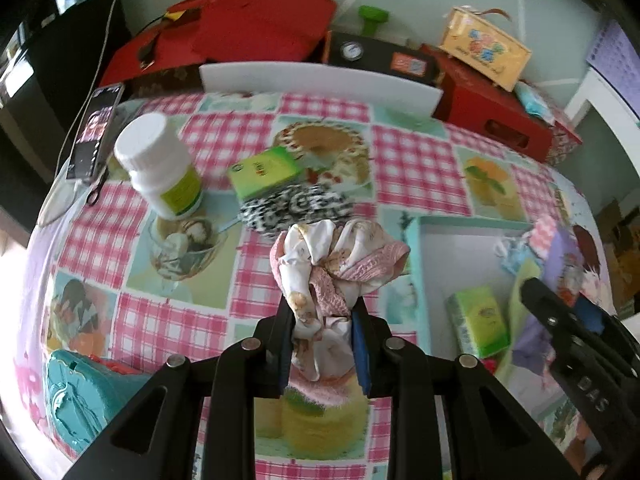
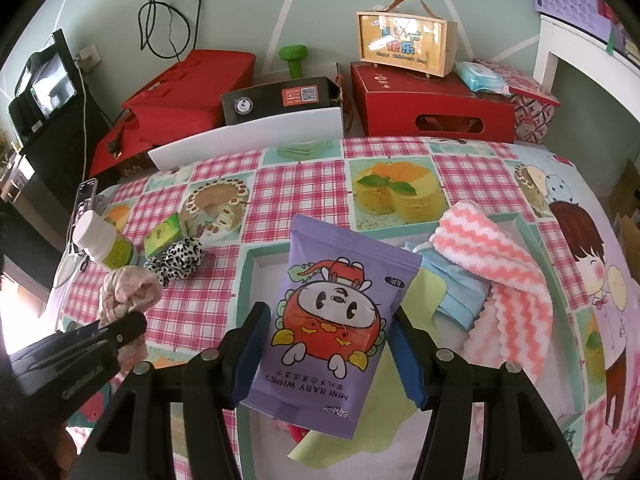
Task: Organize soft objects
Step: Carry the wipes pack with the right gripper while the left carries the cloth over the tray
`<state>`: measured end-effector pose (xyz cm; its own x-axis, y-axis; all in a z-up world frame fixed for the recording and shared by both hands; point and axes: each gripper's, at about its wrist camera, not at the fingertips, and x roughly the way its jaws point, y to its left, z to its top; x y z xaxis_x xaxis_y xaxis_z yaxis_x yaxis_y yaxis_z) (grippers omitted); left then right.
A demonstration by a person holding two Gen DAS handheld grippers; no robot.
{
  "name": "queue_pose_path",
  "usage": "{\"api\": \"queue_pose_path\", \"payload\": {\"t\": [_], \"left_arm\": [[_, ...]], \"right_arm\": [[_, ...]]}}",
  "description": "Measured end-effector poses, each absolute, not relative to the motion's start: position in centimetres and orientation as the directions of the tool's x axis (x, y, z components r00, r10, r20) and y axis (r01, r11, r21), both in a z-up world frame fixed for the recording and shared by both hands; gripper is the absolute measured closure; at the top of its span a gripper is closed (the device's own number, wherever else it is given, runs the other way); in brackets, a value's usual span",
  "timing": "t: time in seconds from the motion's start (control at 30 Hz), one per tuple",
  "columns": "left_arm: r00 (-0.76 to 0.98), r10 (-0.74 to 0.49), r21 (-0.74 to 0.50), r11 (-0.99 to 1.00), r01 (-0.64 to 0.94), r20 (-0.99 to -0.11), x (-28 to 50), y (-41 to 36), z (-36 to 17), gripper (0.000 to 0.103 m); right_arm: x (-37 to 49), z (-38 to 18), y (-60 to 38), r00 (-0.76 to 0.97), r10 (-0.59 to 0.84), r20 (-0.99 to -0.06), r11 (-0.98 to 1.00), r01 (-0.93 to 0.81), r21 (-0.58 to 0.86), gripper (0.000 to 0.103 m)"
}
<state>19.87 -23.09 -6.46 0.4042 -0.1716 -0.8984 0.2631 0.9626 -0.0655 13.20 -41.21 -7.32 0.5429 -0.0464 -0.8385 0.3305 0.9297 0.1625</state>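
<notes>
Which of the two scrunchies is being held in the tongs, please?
The pink floral scrunchie, clamped in the left tongs. The black-and-white spotted scrunchie lies free on the tablecloth beside the green box.

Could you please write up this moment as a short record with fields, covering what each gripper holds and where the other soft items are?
left gripper: shut on the pink-and-white scrunchie, held above the tablecloth
right gripper: shut on the purple baby wipes pack, over the teal box
in the box: pink-and-white striped cloth, blue cloth, yellow-green cloth, small green pack
outside the box: leopard scrunchie, green pack, white bottle
</notes>
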Motion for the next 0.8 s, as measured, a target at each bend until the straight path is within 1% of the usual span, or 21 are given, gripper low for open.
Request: {"api": "queue_pose_path", "payload": {"t": [0.2, 0.4, 0.8], "left_arm": [[0.415, -0.214, -0.065, 0.937, 0.344, -0.885, 18.4, -25.5, -6.0, 0.076], [0.404, -0.257, -0.065, 0.9, 0.431, -0.878, 17.1, -28.1, -5.9, 0.076], [0.337, -0.3, -0.055, 0.814, 0.578, -0.892, 13.3, -33.0, -6.9, 0.076]], "right_arm": [[12.8, -7.1, -42.7, 0.542, -0.076, -0.837, 0.917, 0.367, 0.154, 0.041], [11.9, -6.8, -45.6, 0.53, -0.133, -0.838, 0.882, 0.449, 0.144, 0.041], [8.8, -6.7, -51.8, 0.487, -0.222, -0.845, 0.783, 0.605, 0.143, 0.041]]}}
